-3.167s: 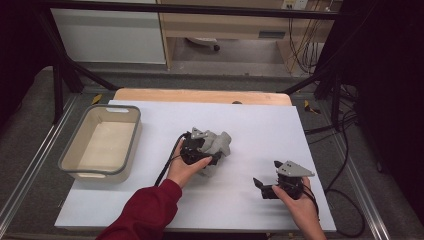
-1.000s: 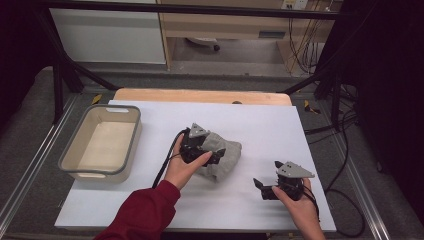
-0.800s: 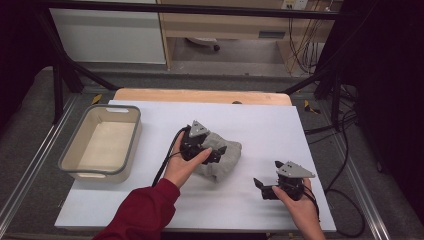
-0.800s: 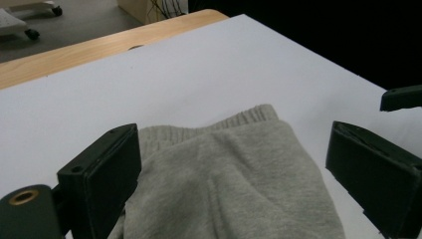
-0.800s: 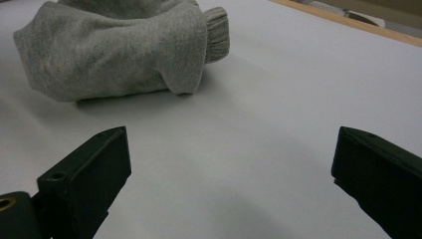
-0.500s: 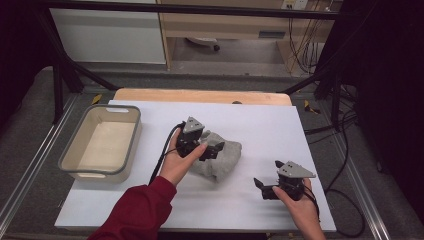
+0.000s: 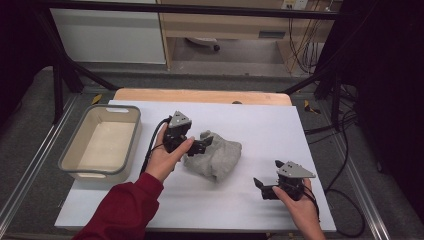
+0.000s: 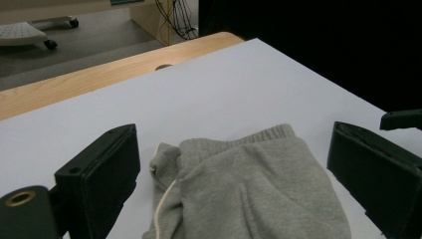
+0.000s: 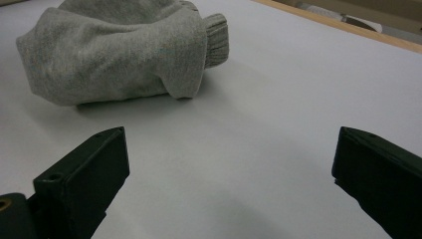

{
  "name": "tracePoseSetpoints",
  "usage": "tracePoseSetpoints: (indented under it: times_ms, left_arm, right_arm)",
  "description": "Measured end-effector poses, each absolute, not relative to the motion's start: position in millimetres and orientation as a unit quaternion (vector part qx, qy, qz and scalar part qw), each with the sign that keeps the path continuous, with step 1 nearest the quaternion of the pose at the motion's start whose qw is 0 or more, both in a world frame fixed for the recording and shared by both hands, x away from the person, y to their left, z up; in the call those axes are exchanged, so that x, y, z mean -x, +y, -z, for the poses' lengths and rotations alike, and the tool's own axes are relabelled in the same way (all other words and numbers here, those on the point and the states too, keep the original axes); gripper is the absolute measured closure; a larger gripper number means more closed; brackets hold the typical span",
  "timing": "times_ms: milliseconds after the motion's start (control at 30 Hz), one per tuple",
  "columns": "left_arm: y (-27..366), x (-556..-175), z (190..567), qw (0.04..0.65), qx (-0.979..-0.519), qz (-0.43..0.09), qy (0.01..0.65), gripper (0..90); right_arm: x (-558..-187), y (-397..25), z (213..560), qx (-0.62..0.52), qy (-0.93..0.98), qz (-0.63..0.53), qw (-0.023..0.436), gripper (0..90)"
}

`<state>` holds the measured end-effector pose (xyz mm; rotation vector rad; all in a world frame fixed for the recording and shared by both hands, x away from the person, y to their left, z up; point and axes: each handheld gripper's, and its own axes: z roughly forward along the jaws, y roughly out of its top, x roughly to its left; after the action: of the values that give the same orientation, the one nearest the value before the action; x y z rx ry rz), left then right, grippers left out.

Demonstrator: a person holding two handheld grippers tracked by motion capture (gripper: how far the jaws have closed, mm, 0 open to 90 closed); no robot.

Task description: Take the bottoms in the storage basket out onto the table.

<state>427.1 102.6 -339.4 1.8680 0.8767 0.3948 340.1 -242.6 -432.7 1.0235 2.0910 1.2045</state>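
A crumpled grey sweat garment (image 7: 216,158) with ribbed cuffs lies on the white table sheet (image 7: 260,125) near its middle. My left gripper (image 7: 204,144) hovers at the garment's left end, tilted down over it. Its jaws stand wide open in the left gripper view (image 8: 234,149), and the grey garment (image 8: 249,194) lies below and between them, not pinched. My right gripper (image 7: 262,187) rests low near the front right of the sheet, open with nothing between its jaws (image 9: 229,149). The garment (image 9: 119,55) sits ahead of it and to the left, well apart.
A grey plastic bin (image 7: 114,108) with nothing in it stands at the left edge of the sheet. A wooden board edge (image 7: 200,95) runs along the back. Black frame bars and cables surround the table on the right.
The garment was bunched up at my left gripper and now lies spread on the sheet. My left gripper has drawn back a little up and left. The right gripper has not moved.
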Motion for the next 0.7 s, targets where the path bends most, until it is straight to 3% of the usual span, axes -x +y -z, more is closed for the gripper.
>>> tracePoseSetpoints:
  times_ms: [700]
  left_arm:
    - [131, -420, 325, 0.509, -0.758, -0.181, 0.364, 6.7]
  right_arm:
    - [-341, -243, 432, -0.379, 0.769, -0.443, 0.263, 2.0]
